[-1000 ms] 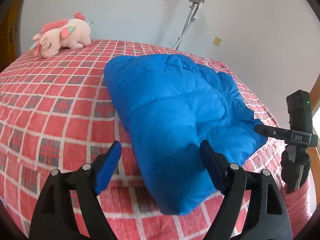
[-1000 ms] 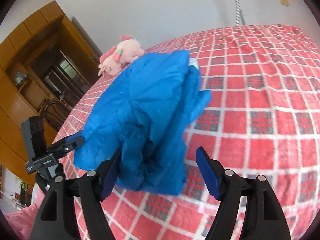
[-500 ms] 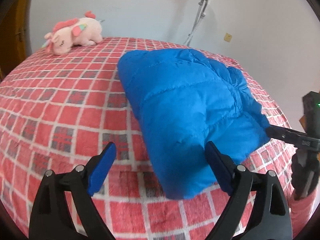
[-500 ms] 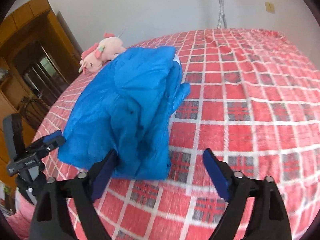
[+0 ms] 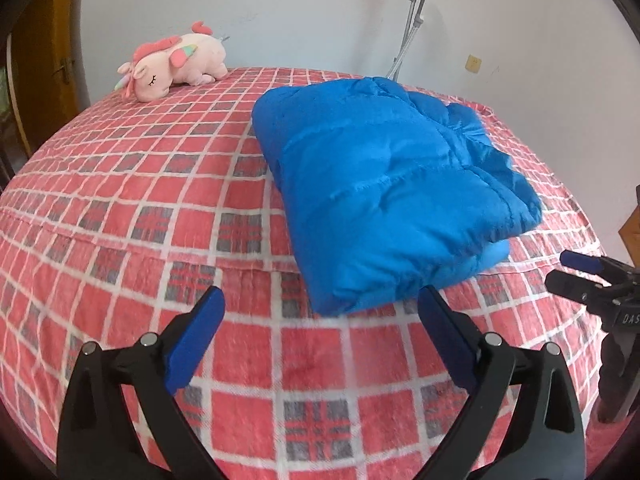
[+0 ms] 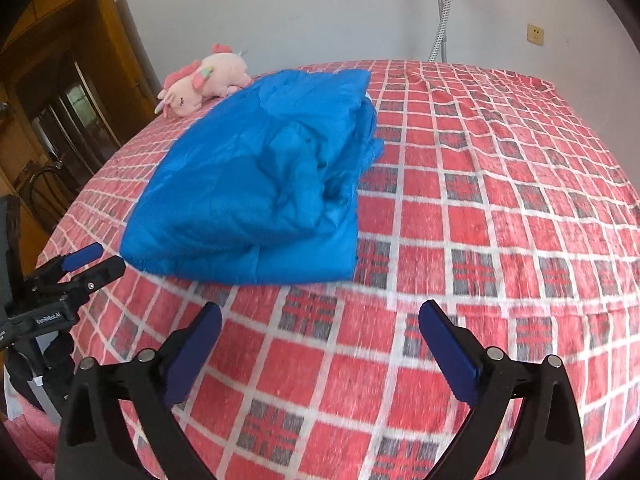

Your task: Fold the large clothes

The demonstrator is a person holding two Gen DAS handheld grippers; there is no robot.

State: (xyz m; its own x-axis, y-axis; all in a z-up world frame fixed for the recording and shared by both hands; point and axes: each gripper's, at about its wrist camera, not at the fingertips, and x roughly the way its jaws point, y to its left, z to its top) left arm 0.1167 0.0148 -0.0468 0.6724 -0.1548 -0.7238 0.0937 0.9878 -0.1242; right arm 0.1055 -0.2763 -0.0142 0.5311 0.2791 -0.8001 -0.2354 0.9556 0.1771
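Note:
A blue padded jacket (image 5: 384,188) lies folded into a thick bundle on the red checked bed (image 5: 140,220). My left gripper (image 5: 320,312) hovers just in front of the bundle's near edge, jaws still opening, with only bedspread between the blue pads. In the right wrist view the same jacket (image 6: 260,184) lies ahead and to the left. My right gripper (image 6: 320,324) stands back from it, jaws opening and nothing between them. Each gripper also shows at the edge of the other's view, the right gripper (image 5: 584,276) and the left gripper (image 6: 80,268).
A pink plush unicorn (image 5: 176,66) lies at the bed's far left corner. A metal crutch (image 5: 412,20) leans on the white wall behind the bed. A wooden cabinet (image 6: 60,112) and door stand to the left of the bed.
Both grippers have let go of the jacket, spread wider and drawn back toward the bed's near edge. The jacket now lies free on the bedspread.

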